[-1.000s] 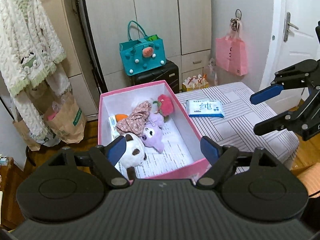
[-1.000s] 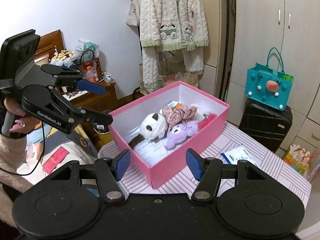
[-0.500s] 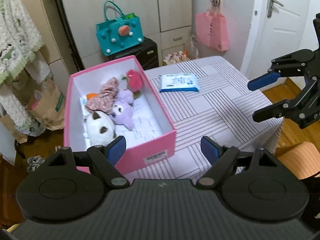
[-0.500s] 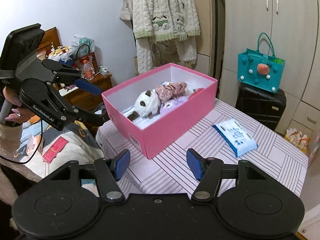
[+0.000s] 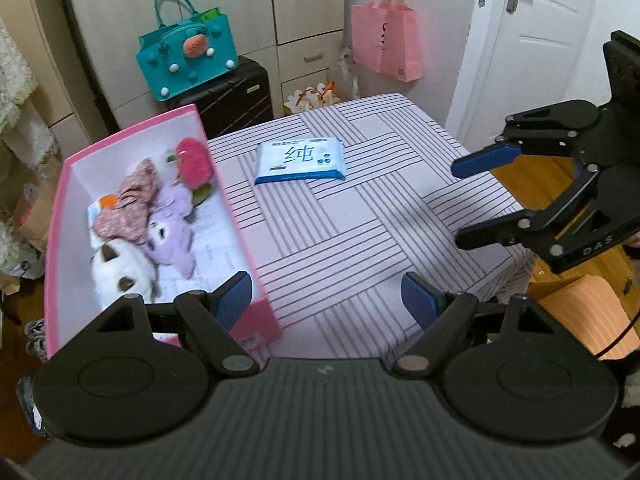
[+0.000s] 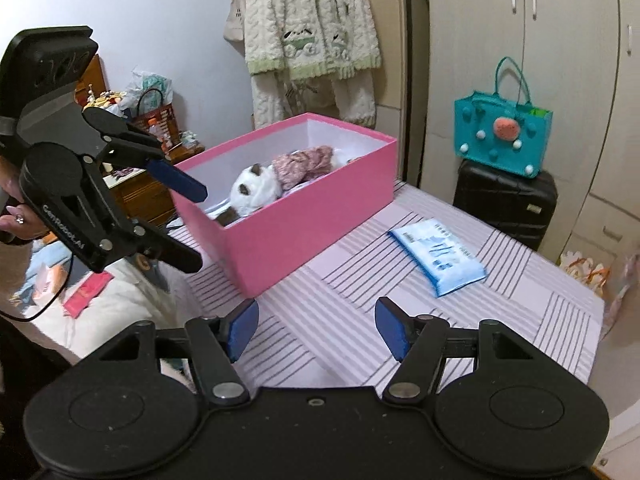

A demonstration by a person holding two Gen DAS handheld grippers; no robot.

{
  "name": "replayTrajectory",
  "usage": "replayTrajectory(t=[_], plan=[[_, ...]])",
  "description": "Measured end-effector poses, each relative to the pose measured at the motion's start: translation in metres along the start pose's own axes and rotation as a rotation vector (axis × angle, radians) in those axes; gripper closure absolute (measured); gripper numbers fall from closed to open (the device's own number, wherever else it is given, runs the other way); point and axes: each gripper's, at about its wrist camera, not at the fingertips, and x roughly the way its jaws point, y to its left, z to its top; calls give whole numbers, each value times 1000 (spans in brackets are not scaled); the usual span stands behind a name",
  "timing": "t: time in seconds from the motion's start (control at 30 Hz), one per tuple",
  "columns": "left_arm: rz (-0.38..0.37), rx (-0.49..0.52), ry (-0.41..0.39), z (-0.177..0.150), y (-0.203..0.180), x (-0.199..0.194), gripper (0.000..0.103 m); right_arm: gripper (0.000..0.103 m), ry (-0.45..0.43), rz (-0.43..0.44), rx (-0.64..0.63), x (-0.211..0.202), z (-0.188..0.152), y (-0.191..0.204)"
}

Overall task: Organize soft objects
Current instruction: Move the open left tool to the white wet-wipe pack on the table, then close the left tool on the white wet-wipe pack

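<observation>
Two grippers empty | left gripper (image 5: 326,300) jaws wide apart | right gripper (image 6: 316,330) jaws opening | toys (image 5: 160,216) in box (image 5: 250,236) | wipes (image 5: 300,160) right of box on surface (image 5: 360,240)

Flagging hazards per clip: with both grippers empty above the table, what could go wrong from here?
1. The pink box sits near the table's corner; a nudge from the left gripper might tip it off.
2. The flat wipes pack may slide if the opening right gripper scoops at it.
</observation>
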Motion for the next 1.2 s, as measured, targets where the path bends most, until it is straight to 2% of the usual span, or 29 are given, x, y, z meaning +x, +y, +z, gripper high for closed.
replayTrajectory(t=[0.37,0.57,0.63,0.73,0.83,0.93,1.03,1.2], plan=[[0,-38,-129,36,-20,46,23,29,-93,-95,-31,37,-14,-55],[66,-99,-176,57,-22,86,24,29,-107,-136,-42,68,-23,-77],[85,-126,-161,64,-18,102,24,29,-107,-153,-54,79,-24,-81],[73,-180,-104,73,-10,128,25,29,-86,-159,-69,100,-23,-87],[68,-222,-85,79,-5,148,26,29,-63,-144,-62,121,-17,-96],[68,-263,-80,83,-2,164,28,29,-38,-149,-62,142,-15,-102],[97,-291,-86,86,2,177,30,30,-20,-182,-60,159,-15,-107],[116,-341,-92,87,13,191,30,41,-24,-208,-53,164,-18,-111]])
